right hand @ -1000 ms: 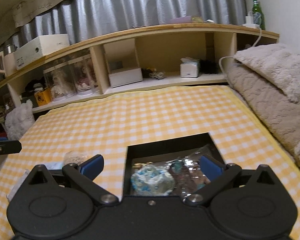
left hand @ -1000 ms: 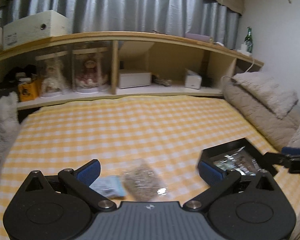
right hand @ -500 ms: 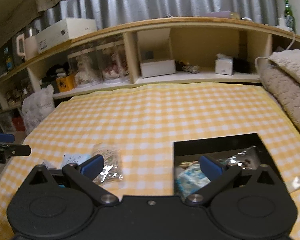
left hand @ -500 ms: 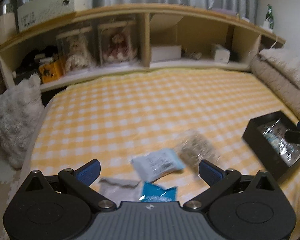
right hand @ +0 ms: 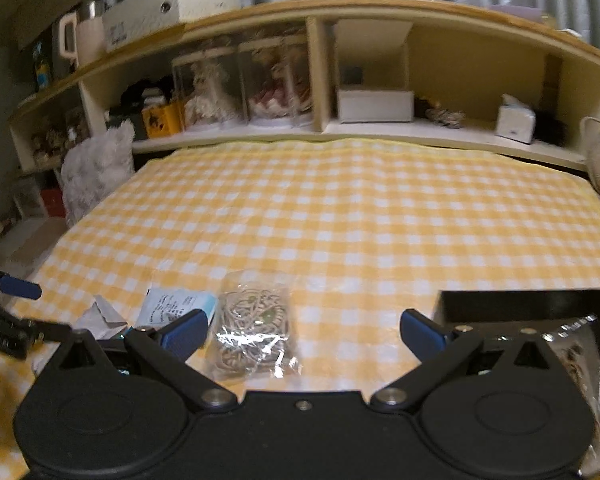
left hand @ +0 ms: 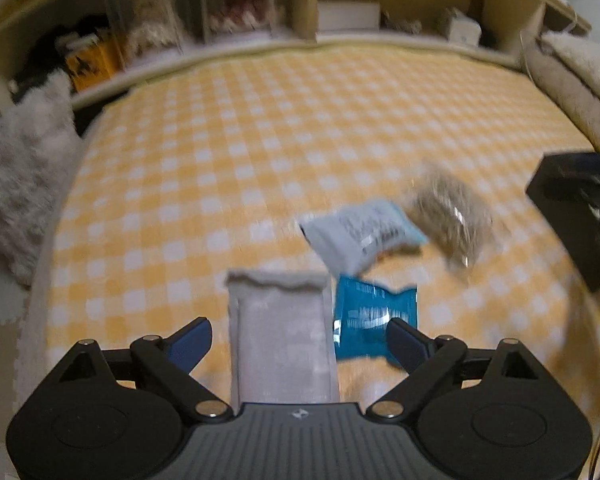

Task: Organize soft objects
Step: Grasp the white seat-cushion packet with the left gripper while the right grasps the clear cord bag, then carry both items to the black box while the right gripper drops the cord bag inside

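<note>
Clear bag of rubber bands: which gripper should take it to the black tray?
Probably right. The clear bag lies between the open right gripper's fingers, with the black tray alongside it.

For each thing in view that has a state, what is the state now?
left gripper: jaws open, holding nothing
right gripper: jaws open, holding nothing
black box: open, packets inside
grey pouch: flat on cloth, between left jaws
teal packet: on cloth
white packet: on cloth
clear bag of bands: on cloth
</note>
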A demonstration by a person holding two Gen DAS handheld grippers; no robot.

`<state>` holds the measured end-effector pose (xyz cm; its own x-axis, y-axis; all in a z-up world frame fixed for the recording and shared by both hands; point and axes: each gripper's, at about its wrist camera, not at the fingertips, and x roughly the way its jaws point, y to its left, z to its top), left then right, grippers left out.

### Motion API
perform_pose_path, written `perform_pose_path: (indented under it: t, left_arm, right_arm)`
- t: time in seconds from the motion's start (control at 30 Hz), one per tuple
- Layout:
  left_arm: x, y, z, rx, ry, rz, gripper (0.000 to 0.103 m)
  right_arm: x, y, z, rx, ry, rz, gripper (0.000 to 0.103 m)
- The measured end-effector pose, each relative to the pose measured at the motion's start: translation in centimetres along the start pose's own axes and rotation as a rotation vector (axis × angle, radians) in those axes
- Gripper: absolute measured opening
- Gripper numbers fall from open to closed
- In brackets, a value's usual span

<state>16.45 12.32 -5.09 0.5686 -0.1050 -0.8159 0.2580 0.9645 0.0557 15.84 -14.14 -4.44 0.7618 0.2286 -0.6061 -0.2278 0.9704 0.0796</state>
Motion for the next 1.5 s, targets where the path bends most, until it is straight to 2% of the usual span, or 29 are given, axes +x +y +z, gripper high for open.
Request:
perform_pose_path:
  t: [0.1,0.2,0.37,0.47,0.67,0.9,1.0,1.03,1.07,1.27,1.4,1.5]
  left_arm:
    - [1.0,0.5,-0.4,-0.009,0.039,-0.016,0.092]
    - [1.7,1.0,-0.5,-0.041,0.058,-0.039,0.087]
    - [2.8,0.8,-0.6,-0.027,0.086,-0.064,0.083]
    - [3.4,0.4,-0.7,-0.001,0.103,-0.049,0.083]
    - [4.0,0.9,-0.8,-0.011,0.120,-0.023,0.083]
    - [3.9,2.0,-0.8,-0.082,0.104,-0.077,0.084]
    - [3.9,2.0,-0.9,-0.067,0.107,-0.068,0.079]
    - [3.8,1.9,-0.9,-0.068,0.104,-0.065,0.070]
    - [3.7,1.9,-0.9,-0.070,0.103,-0.055,0.065]
    - [3.9,1.3,-0.5,-0.059,0.096,-0.035,0.059]
    - [3.5,1.4,0.1,-0.104,0.059,0.026,0.057]
    - [2.7,1.4,0.5,-0.144,0.015,0.039,0.056]
  right_arm:
    - [2.4,0.8,0.4,-0.018,0.055,0.021,0.103]
    - [5.1,1.3,0.8,-0.025,0.140,0.051,0.103]
    - [8.4,1.8,1.4,0.005,0.221,0.050,0.103]
    - [10.1,2.3,2.0,-0.002,0.279,0.036,0.103]
    - [12.0,3.4,2.7,-0.056,0.318,0.026,0.103]
    - [13.7,3.9,3.1,-0.080,0.375,0.012,0.101]
    - [14.5,3.8,3.2,-0.051,0.391,0.029,0.095]
    - [14.6,3.7,3.2,-0.037,0.396,0.038,0.090]
    - [14.6,3.6,3.2,-0.028,0.402,0.051,0.082]
    - [14.1,3.8,2.8,-0.068,0.395,0.044,0.061]
    - [13.1,3.7,2.4,-0.059,0.374,0.046,0.054]
    - [11.8,3.4,1.8,-0.064,0.357,0.044,0.052]
